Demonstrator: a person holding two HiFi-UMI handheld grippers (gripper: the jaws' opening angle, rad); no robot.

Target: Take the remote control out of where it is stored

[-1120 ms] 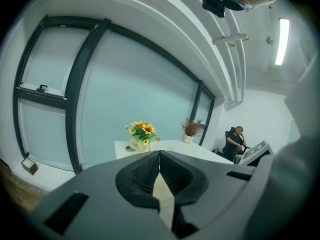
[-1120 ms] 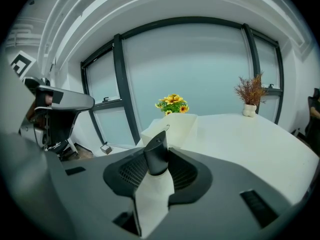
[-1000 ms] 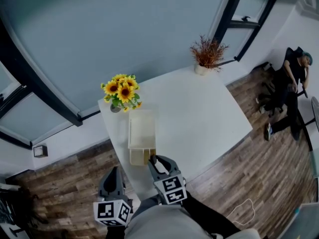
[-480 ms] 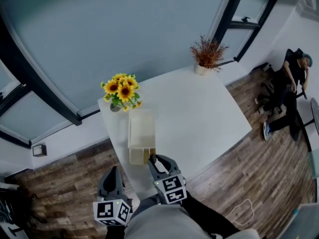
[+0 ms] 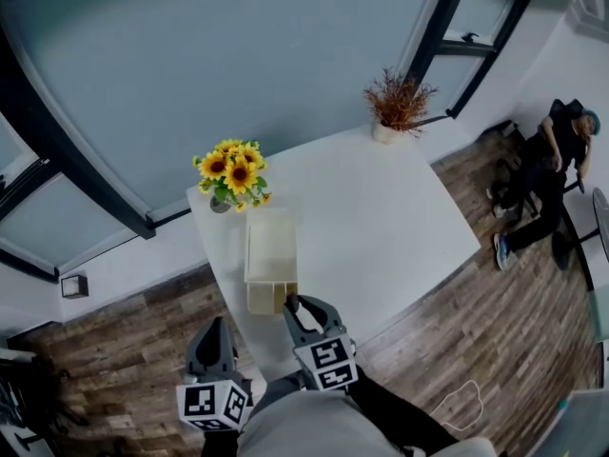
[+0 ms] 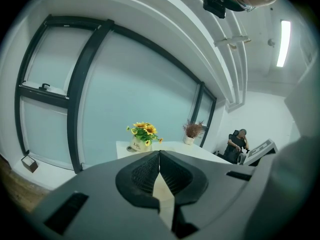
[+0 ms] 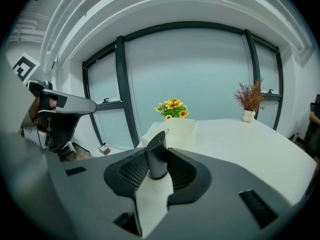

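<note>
Change: left hand-held gripper [image 6: 159, 159] and right hand-held gripper [image 5: 293, 306] sit where they were a second ago; only the seated person [image 5: 544, 174] has shifted a leg.
Count: two hand-held grippers, one remote control [image 7: 156, 156], one cream box [image 5: 270, 255], one table [image 5: 381, 227], one sunflower vase [image 5: 231, 175], one dried-plant pot [image 5: 396, 105].
Left pose: low by the table's near corner, pointing slightly down, jaws clenched on nothing.
Right pose: tilted down at the box's near end, grasping the remote control.
Remote control: dark, upright between the right pads.
</note>
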